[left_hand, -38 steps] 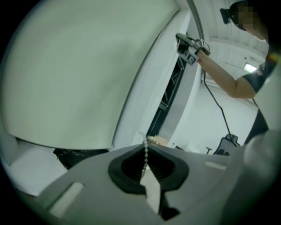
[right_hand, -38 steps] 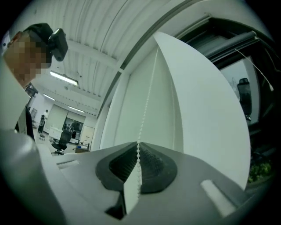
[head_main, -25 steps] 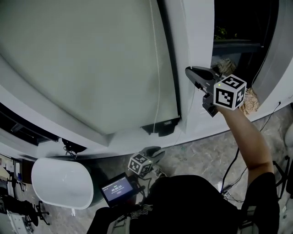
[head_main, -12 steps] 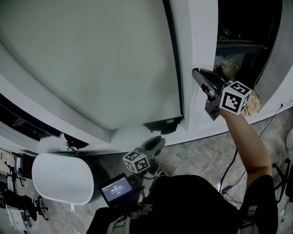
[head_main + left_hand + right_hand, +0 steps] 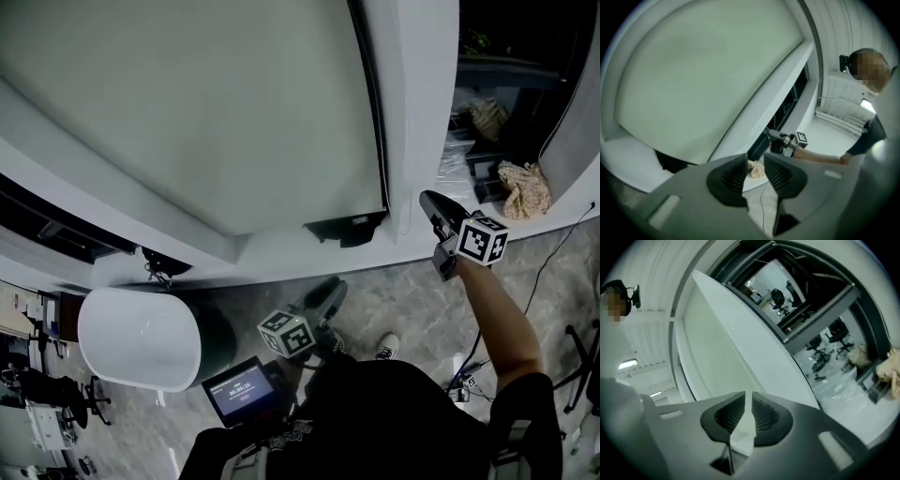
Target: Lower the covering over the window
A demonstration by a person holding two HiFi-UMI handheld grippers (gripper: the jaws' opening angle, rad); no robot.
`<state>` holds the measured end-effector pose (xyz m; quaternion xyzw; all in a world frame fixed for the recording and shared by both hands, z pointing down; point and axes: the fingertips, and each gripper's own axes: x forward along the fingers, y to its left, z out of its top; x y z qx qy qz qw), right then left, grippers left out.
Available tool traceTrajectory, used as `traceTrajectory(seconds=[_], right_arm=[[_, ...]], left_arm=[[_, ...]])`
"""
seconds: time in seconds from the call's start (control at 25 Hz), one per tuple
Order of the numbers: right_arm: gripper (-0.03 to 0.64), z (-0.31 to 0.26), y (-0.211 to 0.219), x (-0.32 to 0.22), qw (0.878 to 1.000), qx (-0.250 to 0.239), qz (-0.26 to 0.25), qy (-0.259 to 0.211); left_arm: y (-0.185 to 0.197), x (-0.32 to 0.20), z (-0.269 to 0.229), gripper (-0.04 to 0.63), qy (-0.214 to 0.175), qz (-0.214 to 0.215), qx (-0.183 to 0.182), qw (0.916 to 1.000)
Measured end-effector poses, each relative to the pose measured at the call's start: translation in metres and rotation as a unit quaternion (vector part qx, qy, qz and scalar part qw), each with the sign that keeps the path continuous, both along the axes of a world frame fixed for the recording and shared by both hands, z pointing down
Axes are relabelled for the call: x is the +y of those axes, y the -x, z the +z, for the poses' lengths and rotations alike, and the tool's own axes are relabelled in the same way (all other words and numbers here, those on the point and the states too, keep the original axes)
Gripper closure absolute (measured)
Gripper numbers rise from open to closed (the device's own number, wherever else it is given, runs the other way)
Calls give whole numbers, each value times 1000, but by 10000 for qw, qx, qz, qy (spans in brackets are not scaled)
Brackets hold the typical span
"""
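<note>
Right tool [image 5: 429, 199] and left tool [image 5: 330, 286] both released; blind [image 5: 187, 112] down over the window.
The right arm [image 5: 497, 309] reaches forward, its tool level beside the white pillar [image 5: 412, 112], jaws just opened a sliver, empty. The left tool sits low by the body, its jaws still apart after narrowing a little, nothing between them.

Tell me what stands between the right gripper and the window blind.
Nothing visible does. The right gripper, whose fingers have just been opening with nothing between them, hangs in open air before the white post that borders the blind on its right edge.
</note>
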<state>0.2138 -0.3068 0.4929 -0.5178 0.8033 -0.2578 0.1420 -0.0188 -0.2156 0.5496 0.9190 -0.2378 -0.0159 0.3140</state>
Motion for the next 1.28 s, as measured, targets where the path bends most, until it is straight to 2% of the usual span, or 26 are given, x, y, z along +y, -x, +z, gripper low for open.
traceTrajectory(seconds=[0.08,0.2,0.36,0.52,0.64,0.76,1.0,1.08,1.28], right_arm=[[581,33,4,16,9992,-290,51,268],[583,69,38,48,9979,-440,-75,459],[591,93,119,95,9957,-465,-580,557],[569,102,209,140,9883,-452,-1288,683],[569,107,268,185,9817,-326,-1693,810],[572,104,308,226,9806,-383,-1705,890],[574,97,360,294,9827,-339,-1522,996],[574,97,375,312,9833,-272,-1460,1054],[574,89,400,351,9839,-123,-1424,1070]], left_arm=[[9,12,14,488,209,-68,-91,9997],[21,30,24,502,256,-107,-221,9994],[38,51,23,503,124,-100,-268,9995],[61,78,26,503,-28,-112,-387,9992],[90,109,30,503,151,-157,-220,9995],[130,140,28,504,322,-261,-73,9991],[193,195,25,505,229,-224,-299,9990],[204,213,29,505,276,-112,-384,9988],[212,251,30,505,351,265,-262,9987]])
